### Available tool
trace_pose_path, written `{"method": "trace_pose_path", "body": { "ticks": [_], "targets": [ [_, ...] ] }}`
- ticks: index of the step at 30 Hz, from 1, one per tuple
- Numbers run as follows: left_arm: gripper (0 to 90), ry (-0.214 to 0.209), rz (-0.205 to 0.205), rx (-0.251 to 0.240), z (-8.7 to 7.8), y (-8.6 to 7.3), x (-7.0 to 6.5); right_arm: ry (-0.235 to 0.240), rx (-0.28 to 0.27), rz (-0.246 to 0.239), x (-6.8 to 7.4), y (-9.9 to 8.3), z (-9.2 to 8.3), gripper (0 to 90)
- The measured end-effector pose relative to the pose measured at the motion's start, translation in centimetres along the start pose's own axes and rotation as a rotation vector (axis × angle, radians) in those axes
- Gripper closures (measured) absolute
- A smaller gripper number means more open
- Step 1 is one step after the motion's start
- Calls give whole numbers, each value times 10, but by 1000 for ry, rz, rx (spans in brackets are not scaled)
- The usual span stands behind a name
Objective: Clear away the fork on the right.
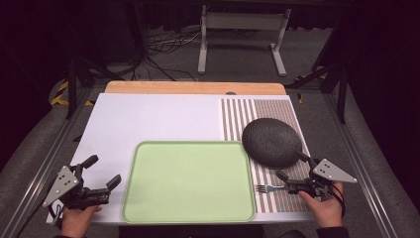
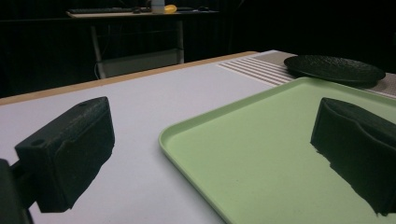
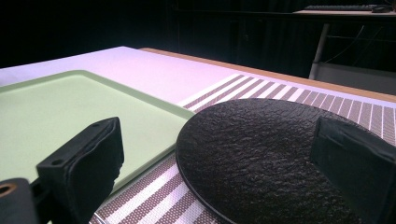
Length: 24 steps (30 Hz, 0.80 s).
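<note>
— What's over on the left of the green tray [image 1: 188, 181]?

— The left gripper [image 1: 101, 172], held in the person's left hand [image 1: 77, 220] just off the tray's left edge, above the white tabletop [image 1: 148, 116]. Its jaws stand wide apart with nothing between them.

— And the tray itself?

— Bare, lying flat near the front edge of the table.

— To its right?

— A striped placemat [image 1: 275, 201] right against the tray. A black textured plate [image 1: 272, 142] sits on the mat, its rim reaching the tray's far right corner. A silver fork [image 1: 267, 188] lies on the mat just beside the tray's right edge, tines pointing at the tray.

— The other gripper?

— The right gripper [image 1: 291, 166] is farther right of the tray, over the mat, at the fork's handle end and the plate's near rim. Jaws spread, holding nothing.
</note>
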<state>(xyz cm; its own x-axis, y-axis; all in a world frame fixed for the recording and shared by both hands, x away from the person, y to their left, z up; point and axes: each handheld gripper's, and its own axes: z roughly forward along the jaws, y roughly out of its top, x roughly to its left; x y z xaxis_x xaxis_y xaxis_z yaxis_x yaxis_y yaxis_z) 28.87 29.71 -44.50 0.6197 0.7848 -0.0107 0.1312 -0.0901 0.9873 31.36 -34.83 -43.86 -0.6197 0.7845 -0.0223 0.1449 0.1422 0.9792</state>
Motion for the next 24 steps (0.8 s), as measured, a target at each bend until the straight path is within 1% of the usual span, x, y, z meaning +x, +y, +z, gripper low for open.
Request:
{"method": "trace_pose_path", "body": {
  "ticks": [12,24],
  "targets": [
    [3,-1,-2,3,0,0,1,0,7,11,0,0,-1,30],
    [3,2,-4,1,0,0,1,2,8,7,0,0,-2,30]
  ]
}}
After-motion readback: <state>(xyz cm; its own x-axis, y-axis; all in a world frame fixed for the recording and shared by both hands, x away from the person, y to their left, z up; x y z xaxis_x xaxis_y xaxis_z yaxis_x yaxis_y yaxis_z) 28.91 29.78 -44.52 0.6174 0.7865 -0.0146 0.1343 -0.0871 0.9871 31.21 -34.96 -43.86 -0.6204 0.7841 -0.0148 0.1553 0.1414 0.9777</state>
